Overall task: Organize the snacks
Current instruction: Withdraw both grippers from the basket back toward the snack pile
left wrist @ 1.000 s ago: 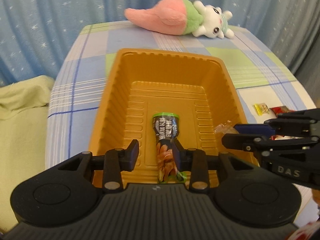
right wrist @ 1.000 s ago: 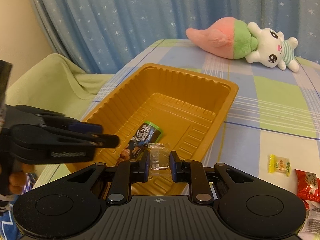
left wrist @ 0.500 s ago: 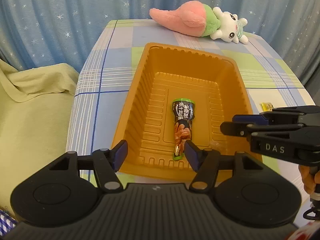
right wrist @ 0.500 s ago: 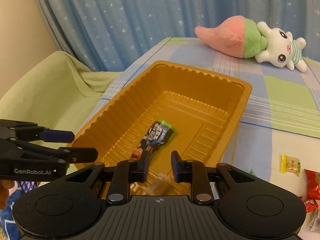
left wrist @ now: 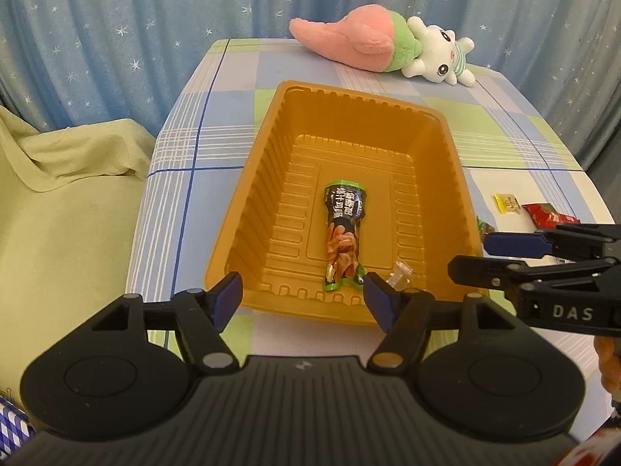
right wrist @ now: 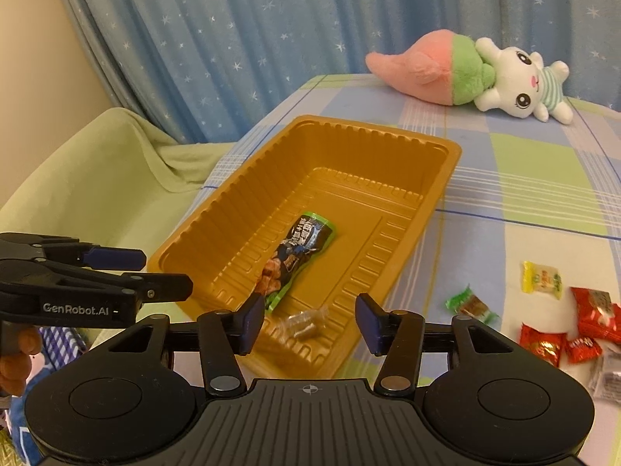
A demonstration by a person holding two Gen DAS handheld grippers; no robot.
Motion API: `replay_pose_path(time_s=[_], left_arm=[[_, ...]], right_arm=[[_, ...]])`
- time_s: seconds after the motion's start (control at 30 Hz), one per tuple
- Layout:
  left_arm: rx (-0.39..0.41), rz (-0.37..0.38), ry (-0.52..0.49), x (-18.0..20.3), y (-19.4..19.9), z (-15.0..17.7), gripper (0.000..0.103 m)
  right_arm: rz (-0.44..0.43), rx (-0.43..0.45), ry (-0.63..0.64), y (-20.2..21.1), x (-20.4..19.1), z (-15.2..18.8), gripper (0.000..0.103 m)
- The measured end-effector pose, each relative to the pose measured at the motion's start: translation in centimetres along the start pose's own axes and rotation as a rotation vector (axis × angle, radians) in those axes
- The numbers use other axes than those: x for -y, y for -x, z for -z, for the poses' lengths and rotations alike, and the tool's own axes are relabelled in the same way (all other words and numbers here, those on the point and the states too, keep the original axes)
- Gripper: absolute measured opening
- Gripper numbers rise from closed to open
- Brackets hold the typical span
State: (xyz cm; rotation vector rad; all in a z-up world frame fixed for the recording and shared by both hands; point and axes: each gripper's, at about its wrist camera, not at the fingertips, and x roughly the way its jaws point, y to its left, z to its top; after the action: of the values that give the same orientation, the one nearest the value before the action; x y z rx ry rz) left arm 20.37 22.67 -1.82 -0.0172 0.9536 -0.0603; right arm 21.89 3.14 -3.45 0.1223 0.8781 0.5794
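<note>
Your left claw [left wrist: 302, 297] sits low in the left wrist view with its blue-padded fingers [left wrist: 229, 299] spread wide and nothing between them, poised just short of the near rim of the orange tray [left wrist: 248, 209]. Your right claw [right wrist: 308, 322] is likewise spread and holding nothing, hovering over the tray's near corner at the bottom centre of the right wrist view; from the left wrist view it enters at the right edge, beside the tray's right wall. Inside the tray, a dark snack packet [left wrist: 343, 235] with a green end lies lengthwise on the ribbed floor, near the middle. A small clear-wrapped candy [right wrist: 304, 320] rests on the tray floor close to the near wall, just right of the packet's lower end, and in the right wrist view it shows between your right claw's fingers without touching them. Out on the checked bench [right wrist: 524, 178], at the right of the right wrist view, a green-wrapped snack [right wrist: 469, 305] lies nearest the tray, a yellow candy [right wrist: 541, 277] a little beyond it, and a cluster of red packets [right wrist: 570, 330] toward the lower right edge. A plush toy [left wrist: 384, 48] lies at the far end of the bench, in the upper part of both views.
</note>
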Motion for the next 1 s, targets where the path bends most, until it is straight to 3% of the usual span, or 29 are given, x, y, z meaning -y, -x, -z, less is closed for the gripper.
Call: replay_pose_path(time_s=[0.2, 0.43, 1.0], left_arm=[[0.006, 0.0, 0.003, 0.9, 1.0, 0.7, 0.07], [0.002, 0.005, -0.012, 3.4, 1.9, 2.0, 0.071], [-0.011, 0.068, -0.046, 14.7, 2.9, 4.6, 0.072]], right_arm=[[0.009, 0.007, -0.032, 2.1, 0.8, 1.3, 0.062], [0.036, -0.005, -0.065, 4.8, 2.9, 3.3, 0.064], [0.105, -0.001, -0.147, 12.9, 11.8, 7.9, 0.065]])
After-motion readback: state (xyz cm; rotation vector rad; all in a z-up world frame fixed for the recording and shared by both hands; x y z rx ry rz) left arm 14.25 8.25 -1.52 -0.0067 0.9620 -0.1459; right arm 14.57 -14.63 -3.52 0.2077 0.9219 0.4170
